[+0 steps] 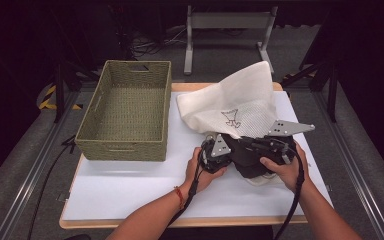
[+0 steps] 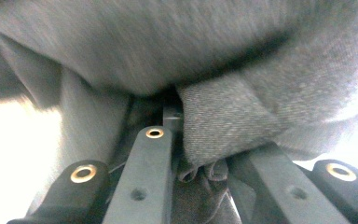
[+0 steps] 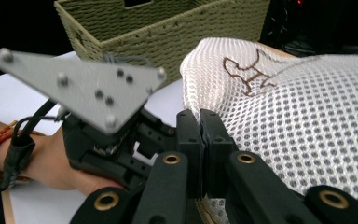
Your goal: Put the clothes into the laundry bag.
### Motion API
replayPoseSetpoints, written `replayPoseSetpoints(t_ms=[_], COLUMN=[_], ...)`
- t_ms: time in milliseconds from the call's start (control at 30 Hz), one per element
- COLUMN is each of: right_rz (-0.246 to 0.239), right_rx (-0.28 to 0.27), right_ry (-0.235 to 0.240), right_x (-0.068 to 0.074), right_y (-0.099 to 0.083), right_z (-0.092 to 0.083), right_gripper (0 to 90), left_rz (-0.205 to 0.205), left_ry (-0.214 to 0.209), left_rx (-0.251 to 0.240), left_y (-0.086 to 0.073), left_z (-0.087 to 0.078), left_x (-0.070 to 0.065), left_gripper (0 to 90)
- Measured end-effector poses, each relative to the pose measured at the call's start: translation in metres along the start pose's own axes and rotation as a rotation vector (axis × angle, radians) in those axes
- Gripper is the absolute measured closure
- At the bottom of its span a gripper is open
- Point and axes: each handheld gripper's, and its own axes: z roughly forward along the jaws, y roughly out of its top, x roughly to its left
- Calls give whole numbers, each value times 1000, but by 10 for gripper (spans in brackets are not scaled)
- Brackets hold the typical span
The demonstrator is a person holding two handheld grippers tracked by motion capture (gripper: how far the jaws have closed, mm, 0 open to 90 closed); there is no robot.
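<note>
Woven green basket (image 1: 125, 112) left of mesh bag (image 1: 232, 107), tongs (image 1: 225, 152) between.

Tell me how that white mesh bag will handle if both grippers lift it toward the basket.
The white mesh bag is probably floppy: it folds and peaks above the right gripper, which is shut on its edge. It looks light, being thin open netting. Likely to sag between the right gripper and the left gripper, which is pinching a fold.
</note>
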Motion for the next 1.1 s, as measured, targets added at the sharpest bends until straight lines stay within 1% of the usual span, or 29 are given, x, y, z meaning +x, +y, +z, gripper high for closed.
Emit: replayPoseSetpoints(t_ms=[33, 100, 167, 200, 233, 267, 300, 367, 400, 433, 467, 500, 533, 567, 633, 667, 700, 733, 767, 800, 833, 867, 900, 933, 967, 1000, 1033, 1067, 1100], right_rz=[-5, -19, -33, -38, -33, -27, -16, 6, 6, 9, 26, 26, 32, 54, 56, 60, 50, 9, -29, -52, -80, -71, -62, -64, -60, -62, -70, -71, -59], right_rx=[-14, -27, -30, -33, -38, -41, -49, -66, -66, -65, -66, -66, -66, -64, -55, -55, -52, -39, -30, -13, 15, 18, 18, 24, 23, 23, 32, 31, 23], right_ry=[7, 9, 22, 25, 33, 34, 35, 51, 51, 43, 47, 47, 53, 56, 52, 52, 37, -4, -17, -29, -56, -43, -37, -41, -38, -39, -57, -57, -33], right_x=[2, 7, 11, 13, 14, 14, 13, 10, 10, 9, 7, 7, 6, 4, 1, 0, 0, 2, 4, 5, 6, 5, 4, 3, 3, 2, 2, 2, 1], right_y=[5, 13, 20, 23, 24, 26, 26, 25, 25, 24, 20, 20, 19, 16, 12, 10, 9, 9, 8, 7, 5, 3, 2, 1, 0, -1, -1, -1, -1], right_z=[-2, -2, -1, -1, -1, -1, -2, -5, -5, -6, -9, -9, -9, -10, -9, -10, -11, -12, -12, -11, -9, -7, -6, -5, -5, -4, -4, -4, -4], right_gripper=[889, 890, 890, 890, 890, 891, 891, 892, 892, 892, 892, 892, 892, 892, 892, 892, 891, 890, 890, 889, 889, 890, 889, 889, 889, 889, 889, 889, 889], left_rz=[10, -4, -5, -26, -37, -37, -58, -92, -92, -86, -90, -90, -90, -87, -94, -78, -77, -75, -78, -78, -65, -58, -64, -49, -37, -31, -34, -29, -21], left_ry=[20, 18, 35, 36, 50, 64, 78, 81, 81, 95, 98, 98, 96, 103, 96, 82, 55, 23, 0, -25, -56, -66, -78, -109, -92, -78, -93, -74, -31], left_rx=[-30, -64, -74, -90, -104, -111, -127, -112, -112, -103, -87, -87, -60, -56, -48, -47, -58, -58, -48, -48, -48, -39, -29, -23, -12, -9, -19, -15, 7], left_y=[6, 15, 21, 22, 23, 23, 21, 17, 17, 15, 12, 12, 11, 10, 10, 10, 9, 8, 7, 5, 4, 2, 0, -3, -5, -8, -10, -13, -16], left_z=[-1, 0, 1, 3, 4, 6, 9, 19, 19, 24, 29, 29, 34, 35, 35, 34, 31, 28, 24, 18, 12, 6, -2, -11, -17, -29, -35, -42, -48], left_x=[-1, 1, 3, 5, 7, 9, 12, 17, 17, 19, 23, 23, 26, 27, 27, 28, 29, 31, 32, 33, 33, 32, 31, 31, 29, 28, 29, 29, 29], left_gripper=[823, 823, 824, 824, 823, 823, 823, 823, 822, 822, 822, 820, 820, 819, 813, 809, 802, 787, 766, 731, 665, 600, 532, 444, 389, 340, 299, 296, 263])
